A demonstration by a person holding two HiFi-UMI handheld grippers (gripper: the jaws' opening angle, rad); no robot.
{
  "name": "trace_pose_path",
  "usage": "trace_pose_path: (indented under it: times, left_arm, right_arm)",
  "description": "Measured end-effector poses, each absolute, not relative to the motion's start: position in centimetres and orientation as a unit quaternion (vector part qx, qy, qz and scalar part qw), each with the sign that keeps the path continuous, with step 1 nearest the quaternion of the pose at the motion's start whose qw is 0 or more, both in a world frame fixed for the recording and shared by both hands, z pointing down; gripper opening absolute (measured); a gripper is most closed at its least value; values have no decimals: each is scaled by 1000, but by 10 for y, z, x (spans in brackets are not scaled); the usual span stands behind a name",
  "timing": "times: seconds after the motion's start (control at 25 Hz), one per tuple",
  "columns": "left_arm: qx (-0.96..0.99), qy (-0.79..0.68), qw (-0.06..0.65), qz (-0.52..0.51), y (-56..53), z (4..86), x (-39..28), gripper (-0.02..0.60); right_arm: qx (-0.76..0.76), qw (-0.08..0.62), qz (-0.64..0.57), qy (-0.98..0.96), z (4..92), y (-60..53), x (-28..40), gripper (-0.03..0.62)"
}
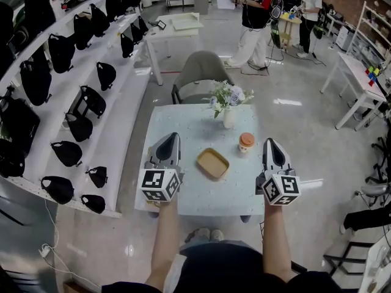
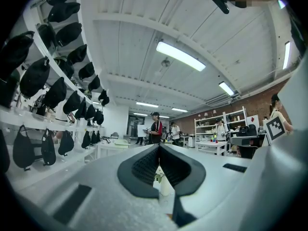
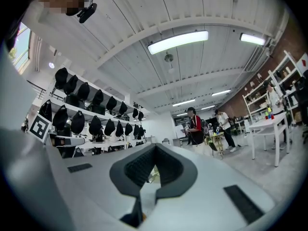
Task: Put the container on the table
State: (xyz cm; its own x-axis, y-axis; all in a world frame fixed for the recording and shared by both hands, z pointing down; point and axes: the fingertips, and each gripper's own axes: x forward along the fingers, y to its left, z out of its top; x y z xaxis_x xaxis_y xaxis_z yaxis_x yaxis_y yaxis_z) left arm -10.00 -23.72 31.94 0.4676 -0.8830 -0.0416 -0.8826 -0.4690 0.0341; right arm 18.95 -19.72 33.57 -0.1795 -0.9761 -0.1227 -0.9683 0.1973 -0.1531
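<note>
A shallow tan square container (image 1: 212,162) lies on the pale blue table (image 1: 201,197), midway between my two grippers. A small cup with an orange lid (image 1: 246,141) stands to its right. My left gripper (image 1: 170,137) hovers over the table's left part, jaws shut and holding nothing. My right gripper (image 1: 270,142) hangs over the table's right edge, jaws together and likewise empty. In the left gripper view the left gripper (image 2: 159,146) points level, and a white vase (image 2: 165,184) shows through the gap behind the tips. The right gripper (image 3: 155,147) looks the same in its own view.
A white vase of flowers (image 1: 228,116) stands at the table's far side, with a grey chair (image 1: 201,72) beyond it. Shelves of black bags (image 1: 79,102) run along the left. People (image 1: 256,17) stand at the back, and white tables (image 1: 360,84) stand at the right.
</note>
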Motion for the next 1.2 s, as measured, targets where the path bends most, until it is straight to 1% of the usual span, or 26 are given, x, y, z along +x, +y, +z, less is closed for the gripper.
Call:
trace_pose_path:
  times: [1.2]
  left_arm:
    - [860,-509,20,-20,-239,331,-98,9]
  right_arm:
    - [-639,83,-34,764,343,-195,190,-3]
